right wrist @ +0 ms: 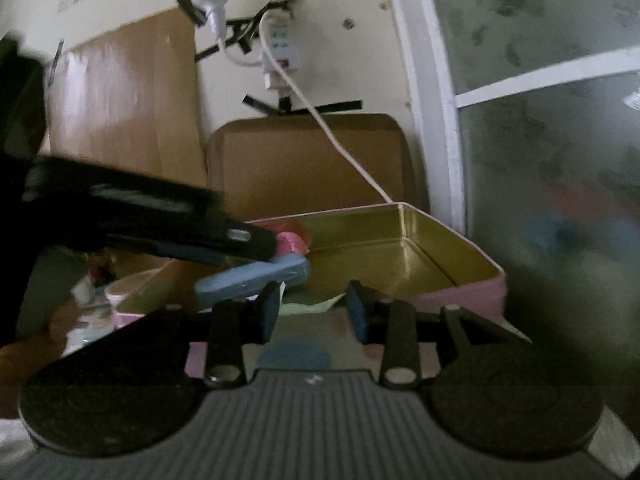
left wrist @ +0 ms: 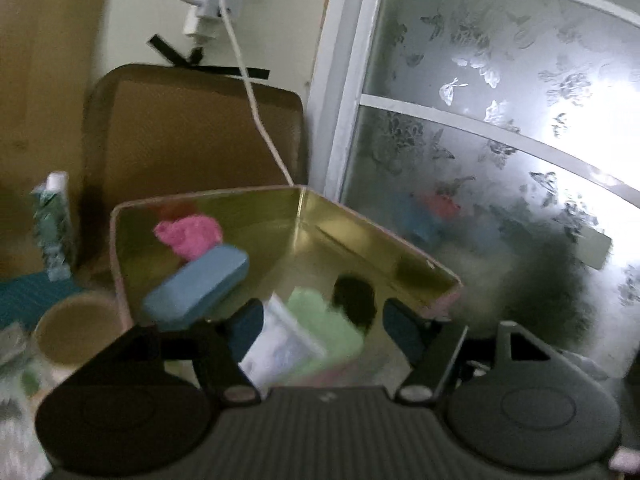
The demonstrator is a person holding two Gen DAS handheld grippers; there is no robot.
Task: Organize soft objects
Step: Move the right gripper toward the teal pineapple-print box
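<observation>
An open pink tin with a gold inside [left wrist: 400, 248] holds a pink soft item [left wrist: 188, 234], a blue sponge [left wrist: 196, 286], a green cloth [left wrist: 324, 320], a white packet [left wrist: 280, 344] and a dark item [left wrist: 356, 300]. My left gripper [left wrist: 320, 320] hovers open over the tin, with the packet and cloth below and between its fingers. In the right wrist view my right gripper [right wrist: 312, 312] is open at the tin's [right wrist: 460, 300] near edge, above the green cloth [right wrist: 308, 306]. The left gripper's finger [right wrist: 200, 236] reaches over the blue sponge [right wrist: 256, 278] and the pink item [right wrist: 292, 242].
The tin's brown lid [left wrist: 192, 136] leans on the wall behind it, with a white cable [left wrist: 256, 112] hanging in front. A frosted window [left wrist: 500, 120] is to the right. A paper cup [left wrist: 76, 332] and a green-patterned carton [left wrist: 52, 224] stand left of the tin.
</observation>
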